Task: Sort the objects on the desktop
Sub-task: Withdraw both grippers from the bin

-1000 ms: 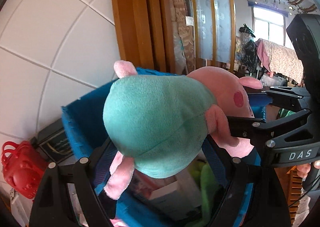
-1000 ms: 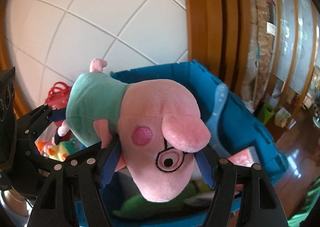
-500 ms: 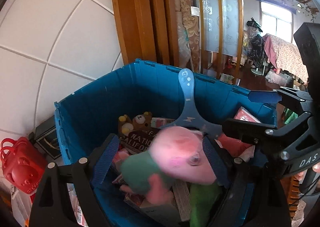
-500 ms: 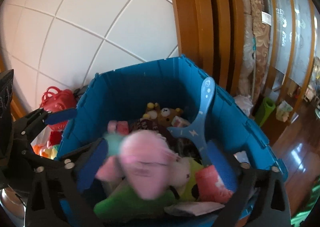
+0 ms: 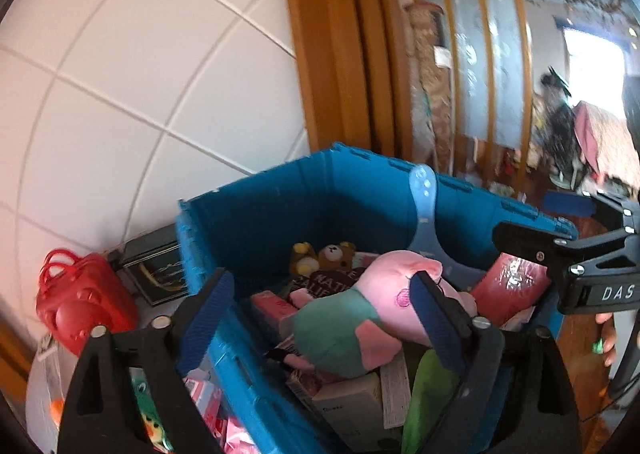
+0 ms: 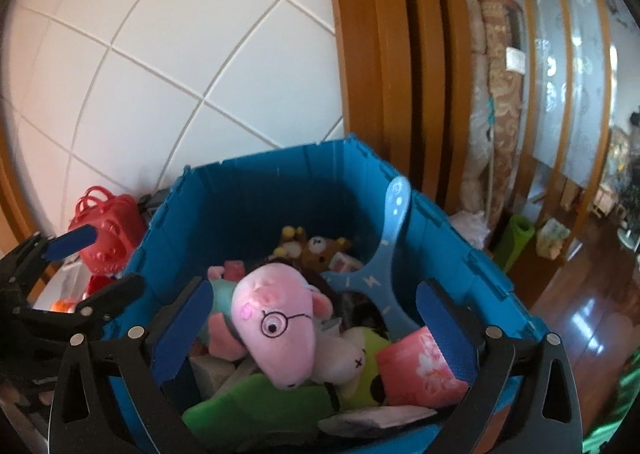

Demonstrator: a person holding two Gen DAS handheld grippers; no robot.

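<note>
The pink pig plush in a teal shirt (image 5: 360,318) lies on top of the toys inside the blue crate (image 5: 280,205). It also shows in the right wrist view (image 6: 276,326), face up with glasses, inside the crate (image 6: 256,197). My left gripper (image 5: 320,318) is open and empty above the crate's near left edge. My right gripper (image 6: 312,330) is open and empty above the crate. The right gripper also shows at the right edge of the left wrist view (image 5: 572,262).
The crate holds a blue boomerang toy (image 6: 384,254), small bear plushes (image 6: 316,246), a pink box (image 6: 420,362), a green plush (image 6: 264,398) and boxes. A red toy basket (image 5: 80,302) and a dark box (image 5: 156,266) stand left of the crate by the tiled wall (image 5: 140,73).
A second ago both grippers held the pig plush above the crate. It was let go, fell, and now lies still in the crate. Both grippers stand open and have drawn back slightly.
</note>
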